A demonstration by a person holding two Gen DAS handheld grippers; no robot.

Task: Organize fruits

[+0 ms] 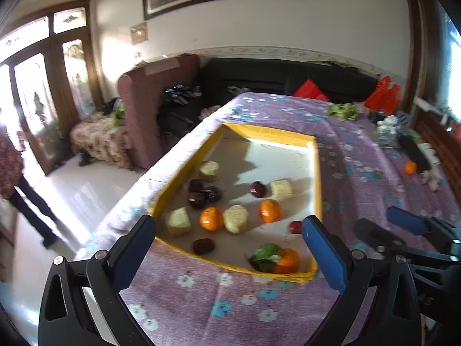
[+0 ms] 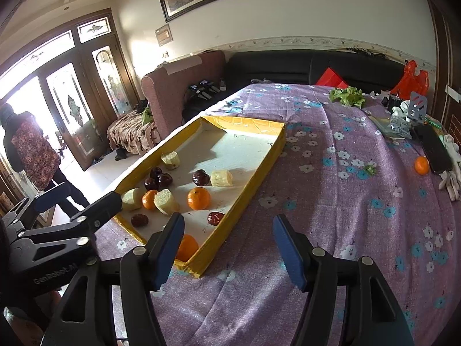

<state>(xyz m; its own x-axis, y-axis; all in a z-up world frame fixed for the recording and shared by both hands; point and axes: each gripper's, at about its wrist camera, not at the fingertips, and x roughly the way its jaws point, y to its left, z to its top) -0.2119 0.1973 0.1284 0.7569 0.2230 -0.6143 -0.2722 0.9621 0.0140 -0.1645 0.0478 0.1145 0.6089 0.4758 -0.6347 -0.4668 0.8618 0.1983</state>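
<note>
A yellow-rimmed tray [image 1: 268, 132] [image 2: 259, 167] lies on the purple flowered cloth. It holds oranges [image 1: 270, 210] [image 2: 198, 198], dark red dates [image 1: 257, 189] [image 2: 200, 177] and pale corn pieces [image 1: 281, 188] [image 2: 221, 178]. One leafy orange [image 1: 286, 261] sits in the near corner. A lone orange [image 1: 410, 168] [image 2: 421, 165] rests on the cloth far right. My left gripper [image 1: 227, 222] [image 2: 77, 199] hovers open over the tray's near end, empty. My right gripper [image 2: 227, 222] [image 1: 386, 227] stands open beside the tray's near right corner, nothing between its fingers.
Lettuce [image 2: 347, 95], a red bag [image 2: 410, 82], a black flat device [image 2: 435, 150], white gloves [image 2: 452, 178] and small clutter crowd the table's far right. The table's left edge runs just beyond the tray. A person [image 2: 31, 150] stands by the door.
</note>
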